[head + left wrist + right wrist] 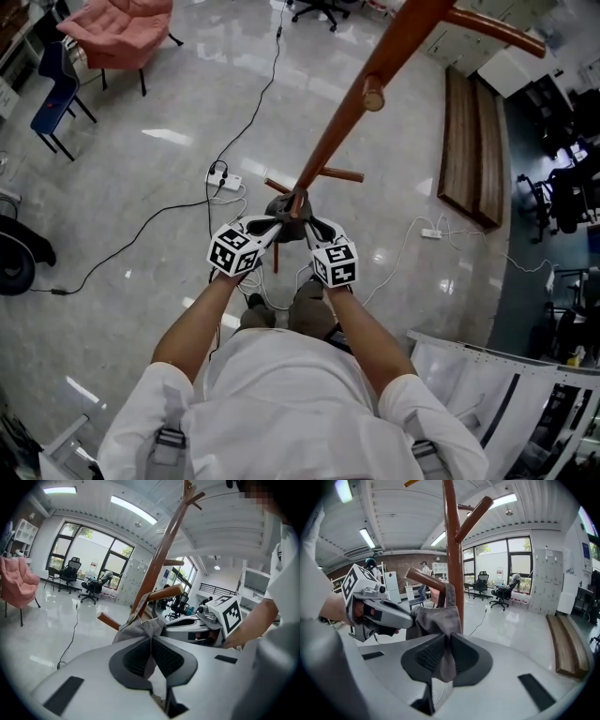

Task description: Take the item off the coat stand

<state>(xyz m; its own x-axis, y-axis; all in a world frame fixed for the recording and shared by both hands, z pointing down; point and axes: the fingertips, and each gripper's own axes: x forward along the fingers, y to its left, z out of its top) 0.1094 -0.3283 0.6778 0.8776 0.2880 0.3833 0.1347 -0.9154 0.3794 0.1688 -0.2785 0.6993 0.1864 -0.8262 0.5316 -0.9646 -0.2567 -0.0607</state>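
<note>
A brown wooden coat stand (347,122) rises from the floor in front of me. A grey cloth bag (289,208) hangs by its strap from one of the low pegs. My left gripper (272,228) and right gripper (309,230) meet at the bag from either side. In the left gripper view the jaws (151,656) are shut on a fold of the grey bag (140,630), with the stand's pole (159,559) just behind. In the right gripper view the jaws (449,656) are likewise shut on the bag (436,618), whose strap runs up to a peg on the pole (452,550).
A power strip (225,180) and cables lie on the glossy floor near the stand's base. A pink chair (117,28) and a blue chair (52,89) stand at the far left. A wooden bench (473,145) lies at the right, and a white rack (497,394) at the lower right.
</note>
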